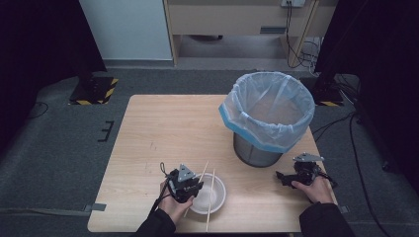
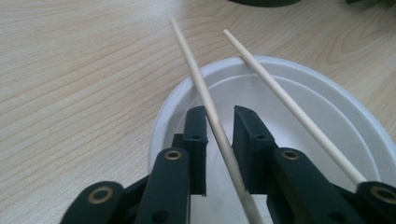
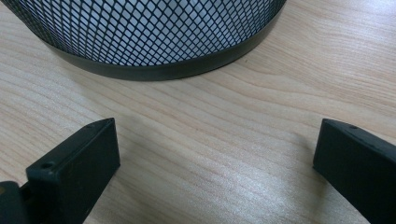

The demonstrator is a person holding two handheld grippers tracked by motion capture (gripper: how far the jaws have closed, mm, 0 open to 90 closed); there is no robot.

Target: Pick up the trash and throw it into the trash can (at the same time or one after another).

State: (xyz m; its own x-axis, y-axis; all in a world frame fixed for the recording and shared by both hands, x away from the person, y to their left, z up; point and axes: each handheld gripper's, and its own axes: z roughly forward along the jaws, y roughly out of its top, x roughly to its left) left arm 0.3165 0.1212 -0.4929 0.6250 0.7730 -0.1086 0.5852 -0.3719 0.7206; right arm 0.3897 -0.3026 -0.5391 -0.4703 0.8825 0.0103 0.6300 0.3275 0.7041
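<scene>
A white bowl [image 1: 221,196] sits near the table's front edge with two wooden chopsticks laid across it. My left gripper [image 1: 197,190] hovers over the bowl's left side. In the left gripper view its jaws [image 2: 219,113] stand narrowly apart around the left chopstick [image 2: 201,84]; a thin gap shows on each side of the stick, so the pads are not pressing it. The second chopstick [image 2: 280,95] lies to the right across the bowl's rim [image 2: 327,77]. My right gripper [image 1: 279,176] rests low over the table, open wide and empty [image 3: 218,125], pointing at the bin's base.
A black mesh bin [image 1: 257,153] lined with a clear and blue plastic bag [image 1: 267,111] stands at the table's right rear; its foot [image 3: 163,70] is just ahead of the right jaws. Bare light wood table [image 1: 168,128] stretches left and back.
</scene>
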